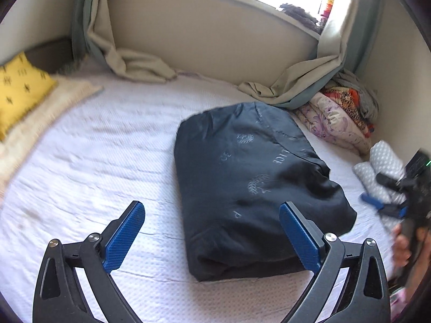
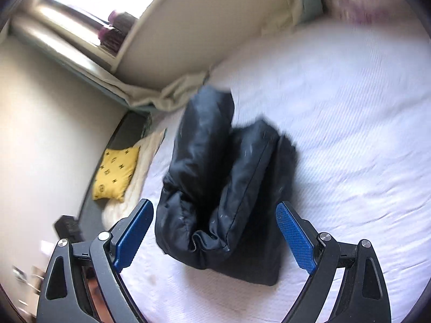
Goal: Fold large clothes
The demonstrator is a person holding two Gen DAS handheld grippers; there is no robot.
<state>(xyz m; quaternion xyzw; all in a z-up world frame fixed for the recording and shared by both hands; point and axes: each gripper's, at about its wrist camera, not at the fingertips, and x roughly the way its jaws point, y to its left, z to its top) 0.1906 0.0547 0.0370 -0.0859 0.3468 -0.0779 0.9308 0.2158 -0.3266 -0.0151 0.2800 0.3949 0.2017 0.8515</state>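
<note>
Dark jacket lay folded on the bed, both hand-held grippers wide and empty above it; its puffy layers might spring open.

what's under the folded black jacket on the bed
The folded black jacket lies directly on the white bedsheet, which shows all around it. Whether anything else sits beneath it cannot be seen; the jacket covers that patch.

Right tongs blurred at edge (hand cropped)
</note>
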